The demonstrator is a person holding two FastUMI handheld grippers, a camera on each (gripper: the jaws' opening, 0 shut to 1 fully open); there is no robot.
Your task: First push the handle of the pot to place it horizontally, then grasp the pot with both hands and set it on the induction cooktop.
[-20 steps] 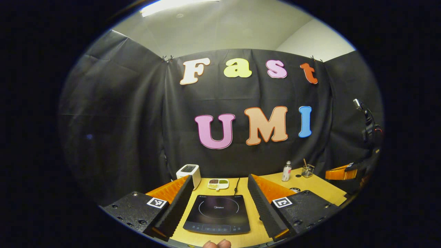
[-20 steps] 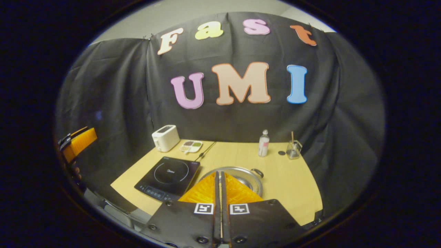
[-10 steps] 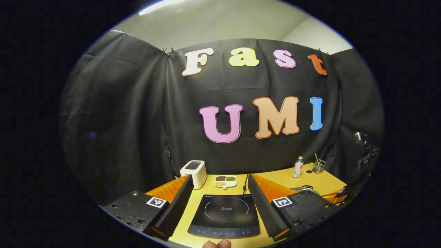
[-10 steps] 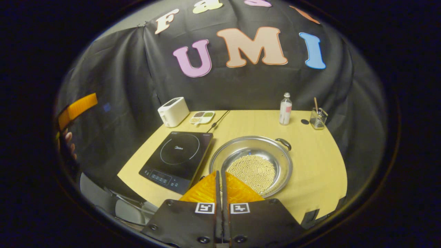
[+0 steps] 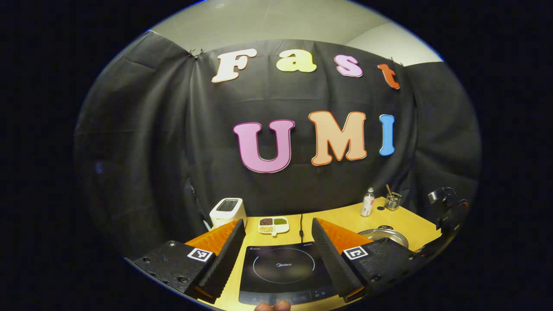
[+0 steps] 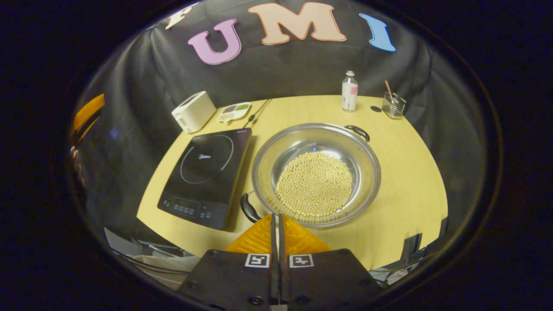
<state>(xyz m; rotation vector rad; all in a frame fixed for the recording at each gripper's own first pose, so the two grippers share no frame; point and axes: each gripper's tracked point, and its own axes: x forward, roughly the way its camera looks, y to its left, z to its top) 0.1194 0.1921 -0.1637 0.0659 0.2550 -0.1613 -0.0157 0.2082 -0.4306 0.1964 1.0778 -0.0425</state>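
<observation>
Left gripper view: left hand-held gripper (image 5: 278,259) hangs wide open, nothing between its fingers, framing the induction cooktop (image 5: 283,270) on the table (image 5: 414,222). Pot (image 5: 384,234) rim peeks in at about 3 o'clock of the cooktop, just beside it.

Right gripper view: right hand-held gripper (image 6: 277,229) is pinched closed on nothing, tips just short of the pot (image 6: 316,172) rim. Pot, holding pale beans, sits just beside the cooktop (image 6: 207,172), not on it. Handles: near handle (image 6: 248,207) at roughly 7 o'clock of the pot, far handle (image 6: 357,131) at roughly 1 o'clock, so the handle line is skewed.

Step, my read: handle push not begun. Next move calls for closed tips beside the near handle, then a sideways sweep to turn the pot level.

Writing: a brand mark sits on the cooktop glass, too small to trust. Bottle (image 6: 349,91) label unreadable.
</observation>
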